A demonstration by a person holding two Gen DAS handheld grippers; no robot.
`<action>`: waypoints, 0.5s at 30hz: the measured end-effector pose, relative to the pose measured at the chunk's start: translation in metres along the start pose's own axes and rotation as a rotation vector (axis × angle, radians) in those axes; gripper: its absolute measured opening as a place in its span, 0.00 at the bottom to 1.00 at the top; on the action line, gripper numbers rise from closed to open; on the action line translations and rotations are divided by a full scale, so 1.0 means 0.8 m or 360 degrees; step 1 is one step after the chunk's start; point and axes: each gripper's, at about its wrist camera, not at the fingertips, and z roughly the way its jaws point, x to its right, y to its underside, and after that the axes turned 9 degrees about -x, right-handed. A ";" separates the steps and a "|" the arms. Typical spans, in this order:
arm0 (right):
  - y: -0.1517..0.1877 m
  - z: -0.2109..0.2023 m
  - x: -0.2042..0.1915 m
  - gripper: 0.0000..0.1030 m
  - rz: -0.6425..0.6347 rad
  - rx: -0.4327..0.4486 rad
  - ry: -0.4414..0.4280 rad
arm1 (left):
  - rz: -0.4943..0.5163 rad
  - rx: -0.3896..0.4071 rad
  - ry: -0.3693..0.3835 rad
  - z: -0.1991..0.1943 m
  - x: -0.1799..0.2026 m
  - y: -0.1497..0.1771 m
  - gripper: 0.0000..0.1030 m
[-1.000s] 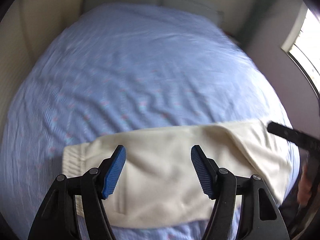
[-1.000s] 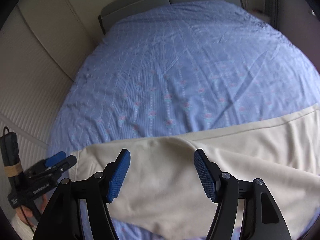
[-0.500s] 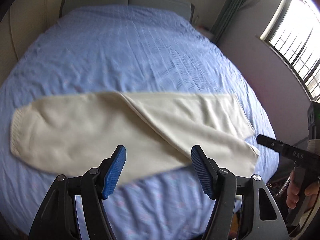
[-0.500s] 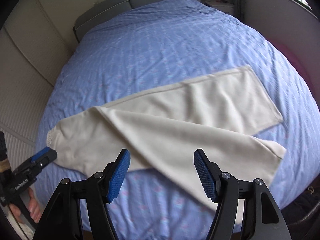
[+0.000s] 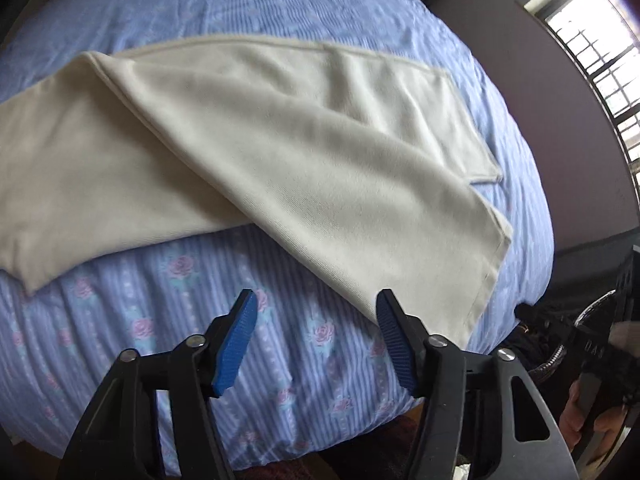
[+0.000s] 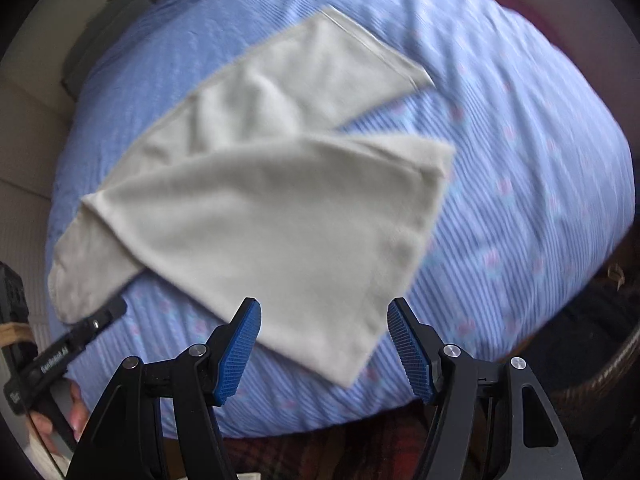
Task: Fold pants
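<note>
One pair of cream pants (image 5: 248, 132) lies flat across the near part of the bed (image 5: 280, 8), legs crossed in a shallow V: the upper leg runs toward the foot edge, its hem (image 5: 490, 264) close to the edge of the mattress; the lower leg's hem (image 5: 468, 120) sits farther in. Cloth looks like soft knit, light, limp, with no stiffness to hold a crease. Judgement: it will drape and drag on the striped floral bedcover rather than slide cleanly, so lift, don't push. Best holds are the hem corners of the upper leg, where the stitched edge gives a firmer bite; pinching mid-leg would likely gather both layers.

Left hand-held gripper (image 5: 316, 340) hangs above bare bedcover just short of the upper leg's lower edge. Its jaws have just been closing somewhat, yet they stand apart with nothing between them. Right hand-held gripper (image 6: 324, 344) is released too, blue pads wide, hovering over the near corner of the same leg (image 6: 348, 360), not touching as far as can be told.

Hard to make out: the waistband end is cut off at the left of the left wrist view, and in the right wrist view it is blurred. Right view is smeared throughout. Whether any pocket or drawstring exists cannot be told. A window (image 5: 600, 60) glares at right.
</note>
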 end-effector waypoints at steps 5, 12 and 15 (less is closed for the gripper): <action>0.019 0.050 0.038 0.65 0.0157 -0.0140 -0.0040 | -0.0020 -0.0064 0.0044 0.045 0.001 -0.017 0.50; 0.027 0.105 0.060 0.65 0.0282 -0.0225 -0.0108 | -0.0057 -0.0146 0.0075 0.085 -0.002 -0.038 0.43; 0.027 0.133 0.061 0.52 0.0346 -0.0292 -0.0155 | -0.0043 -0.0165 0.0079 0.088 -0.004 -0.043 0.29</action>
